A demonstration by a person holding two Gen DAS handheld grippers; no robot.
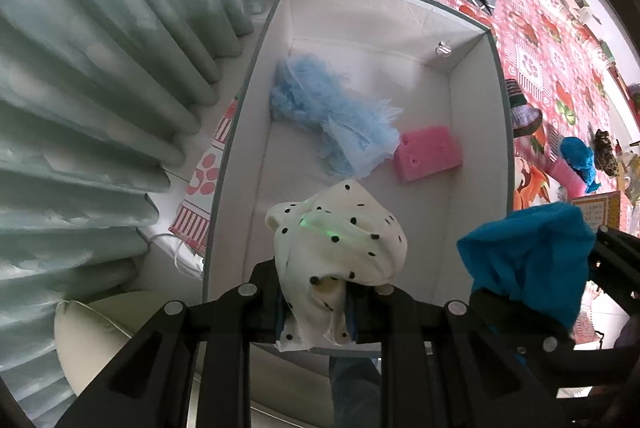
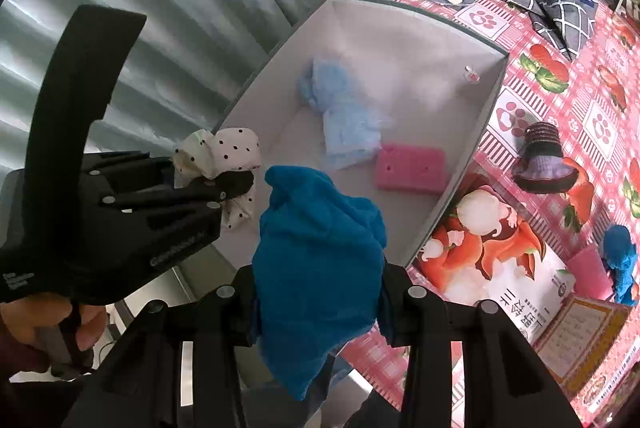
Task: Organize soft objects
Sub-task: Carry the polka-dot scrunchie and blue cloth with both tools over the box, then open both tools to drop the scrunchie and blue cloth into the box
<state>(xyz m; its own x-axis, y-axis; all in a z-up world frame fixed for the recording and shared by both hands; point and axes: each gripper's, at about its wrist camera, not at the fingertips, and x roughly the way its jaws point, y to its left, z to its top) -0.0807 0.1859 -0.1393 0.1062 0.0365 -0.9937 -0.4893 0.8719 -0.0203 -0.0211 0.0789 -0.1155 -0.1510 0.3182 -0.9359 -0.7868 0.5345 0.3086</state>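
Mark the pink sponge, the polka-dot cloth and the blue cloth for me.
pink sponge (image 1: 429,155), left wrist view, middle of its top face.
polka-dot cloth (image 1: 340,236), left wrist view, bunched middle above the fingers.
blue cloth (image 2: 320,252), right wrist view, centre of the bundle.

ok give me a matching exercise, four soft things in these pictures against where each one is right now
Things:
1. polka-dot white cloth
2. teal cloth
3. pink sponge
4. knitted purple and brown hat

Places:
A. lying on the floor of the white box
B. on the pink patterned tablecloth, outside the box
C. clamped in the left gripper
D. clamped in the right gripper

Pairs: 1-C, 2-D, 3-A, 4-B
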